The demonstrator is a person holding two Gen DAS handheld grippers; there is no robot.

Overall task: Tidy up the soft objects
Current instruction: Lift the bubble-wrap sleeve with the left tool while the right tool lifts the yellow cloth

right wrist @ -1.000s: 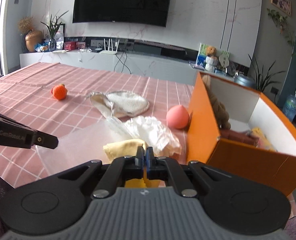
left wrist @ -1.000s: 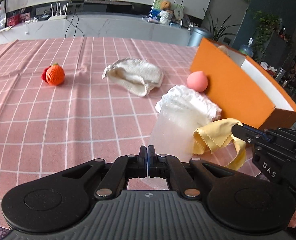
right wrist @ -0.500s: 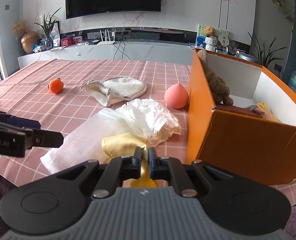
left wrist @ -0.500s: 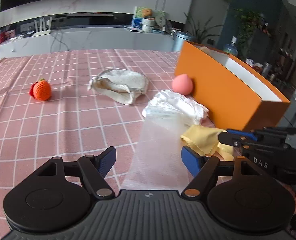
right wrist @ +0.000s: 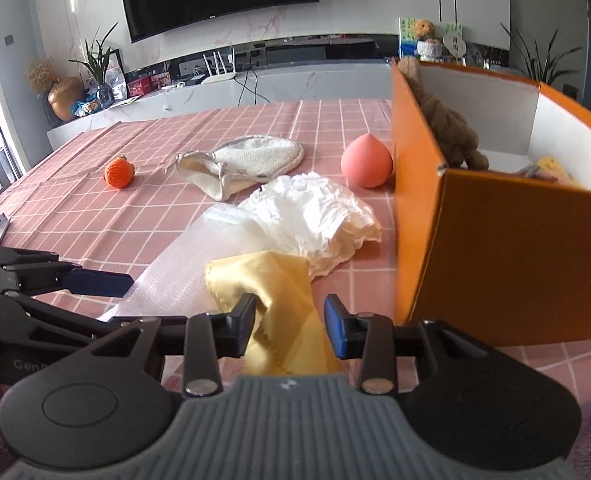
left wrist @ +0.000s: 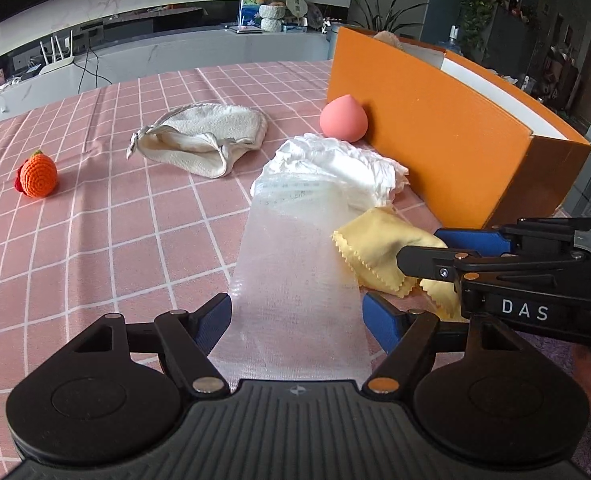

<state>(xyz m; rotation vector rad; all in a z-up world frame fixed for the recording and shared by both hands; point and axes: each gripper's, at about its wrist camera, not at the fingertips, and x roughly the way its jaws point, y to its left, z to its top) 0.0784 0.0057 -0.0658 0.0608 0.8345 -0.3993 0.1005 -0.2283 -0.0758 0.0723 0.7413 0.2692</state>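
A clear foam sheet [left wrist: 295,280] lies on the pink checked tablecloth [left wrist: 95,240], with its near end between the fingers of my open left gripper [left wrist: 296,322]. A yellow cloth [right wrist: 279,292] lies between the fingers of my open right gripper [right wrist: 289,316]; it also shows in the left wrist view [left wrist: 379,248]. A crumpled white cloth [left wrist: 335,168], a pink peach-shaped sponge [left wrist: 342,119], a cream towel pouch [left wrist: 203,140] and an orange crochet fruit [left wrist: 37,176] lie on the table.
An open orange box [right wrist: 503,256] stands at the right, with a brown plush toy [right wrist: 443,128] and other soft items inside. A white counter [left wrist: 175,52] with a router and cables runs behind the table.
Both grippers have opened: the left let go of the foam sheet, and the right let go of the yellow cloth. Both objects now rest on the table.
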